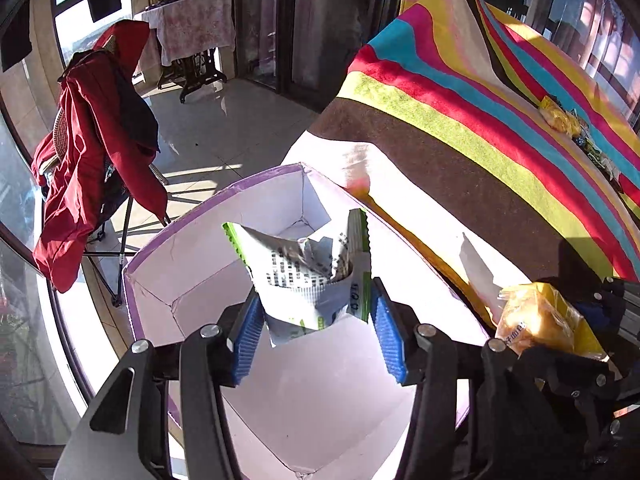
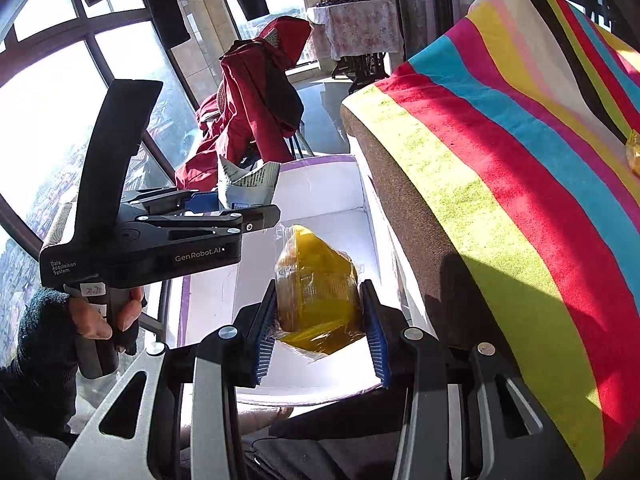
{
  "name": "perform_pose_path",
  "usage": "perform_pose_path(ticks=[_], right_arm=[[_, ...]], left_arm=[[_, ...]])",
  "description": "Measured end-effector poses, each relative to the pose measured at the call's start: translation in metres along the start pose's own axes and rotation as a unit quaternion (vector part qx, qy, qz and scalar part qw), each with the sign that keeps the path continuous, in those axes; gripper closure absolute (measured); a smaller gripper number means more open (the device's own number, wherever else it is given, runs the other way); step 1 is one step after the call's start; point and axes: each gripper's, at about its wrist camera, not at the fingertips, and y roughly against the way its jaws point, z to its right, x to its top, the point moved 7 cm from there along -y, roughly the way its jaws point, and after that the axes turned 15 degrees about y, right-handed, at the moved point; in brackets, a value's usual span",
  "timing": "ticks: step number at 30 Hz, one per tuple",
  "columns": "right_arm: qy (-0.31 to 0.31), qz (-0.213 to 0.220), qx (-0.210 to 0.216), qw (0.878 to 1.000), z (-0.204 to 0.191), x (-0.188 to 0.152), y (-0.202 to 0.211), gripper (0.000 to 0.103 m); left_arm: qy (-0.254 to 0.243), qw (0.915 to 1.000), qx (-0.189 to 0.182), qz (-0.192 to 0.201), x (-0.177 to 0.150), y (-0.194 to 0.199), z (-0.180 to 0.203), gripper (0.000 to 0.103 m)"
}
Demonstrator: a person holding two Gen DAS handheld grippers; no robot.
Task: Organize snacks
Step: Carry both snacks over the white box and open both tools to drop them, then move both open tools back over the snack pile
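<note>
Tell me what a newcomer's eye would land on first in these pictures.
The striped blanket on the right, in bold pink, blue and yellow bands, grabs the eye first. Beside it sits an open white box with two snack packets above it: a white-and-green packet between the left gripper's fingers, a yellow one in the right gripper. A red jacket hangs on a chair behind.

Hard window sunlight, blown-out glare, deep shadows, fisheye-warped edges

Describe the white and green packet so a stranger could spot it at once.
Find the striped blanket; beside its edge sits an open white box. Over the box, the left claw has a crumpled packet between its blue pads. It is white with green edges, unlike the yellow snack.
</note>
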Motion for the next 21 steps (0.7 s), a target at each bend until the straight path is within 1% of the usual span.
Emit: perform_pose_path(ticks=[1, 2, 4, 5, 7, 9, 10, 12, 14, 15, 17, 18, 19, 21], right_arm=[[0.004, -0.006, 0.013, 1.0, -0.007, -0.001, -0.007, 0.059], [0.006, -0.01, 0.023, 1.0, -0.012, -0.003, -0.012, 0.056], [0.007, -0.013, 0.039, 0.999, -0.019, -0.005, -0.017, 0.03], [0.005, -0.009, 0.04, 0.999, -0.02, -0.005, -0.015, 0.027], [0.0, 0.004, 0.036, 0.999, -0.014, -0.006, -0.005, 0.026], [-0.011, 0.021, 0.023, 0.999, -0.003, -0.005, 0.011, 0.026], [-0.018, 0.033, 0.015, 0.999, 0.003, -0.006, 0.021, 0.026], [-0.035, 0.058, -0.002, 0.998, 0.017, -0.01, 0.044, 0.026], [-0.048, 0.079, -0.024, 0.995, 0.034, -0.017, 0.072, 0.026], [-0.052, 0.09, -0.042, 0.994, 0.044, -0.022, 0.086, 0.026], [-0.064, 0.111, -0.084, 0.988, 0.065, -0.034, 0.118, 0.024], [-0.074, 0.119, -0.104, 0.985, 0.077, -0.042, 0.133, 0.021], [-0.085, 0.125, -0.122, 0.981, 0.088, -0.05, 0.145, 0.017], [-0.105, 0.131, -0.156, 0.973, 0.111, -0.071, 0.169, 0.016]], left_arm=[[0.004, 0.9997, 0.022, -0.005, -0.001, -0.004, -0.008, 0.037], [0.011, 0.9988, 0.048, -0.004, 0.0, -0.008, -0.016, 0.02], [0.022, 0.9956, 0.091, 0.007, 0.004, -0.01, -0.027, 0.007], [0.025, 0.9938, 0.107, 0.015, 0.007, -0.009, -0.029, 0.005], [0.022, 0.9901, 0.135, 0.029, 0.014, -0.006, -0.025, 0.002], [0.009, 0.9881, 0.148, 0.04, 0.022, -0.004, -0.014, 0.002], [-0.003, 0.988, 0.148, 0.045, 0.024, -0.002, -0.004, 0.002], [-0.027, 0.9891, 0.132, 0.059, 0.03, 0.004, 0.023, 0.002], [-0.051, 0.991, 0.1, 0.072, 0.035, 0.011, 0.055, 0.002], [-0.065, 0.9918, 0.079, 0.077, 0.037, 0.014, 0.074, 0.002], [-0.097, 0.9906, 0.038, 0.09, 0.04, 0.022, 0.113, 0.002], [-0.115, 0.9891, 0.012, 0.092, 0.04, 0.024, 0.135, 0.002], [-0.133, 0.9872, -0.019, 0.086, 0.039, 0.022, 0.157, 0.002], [-0.163, 0.9816, -0.071, 0.07, 0.034, 0.018, 0.198, 0.002]])
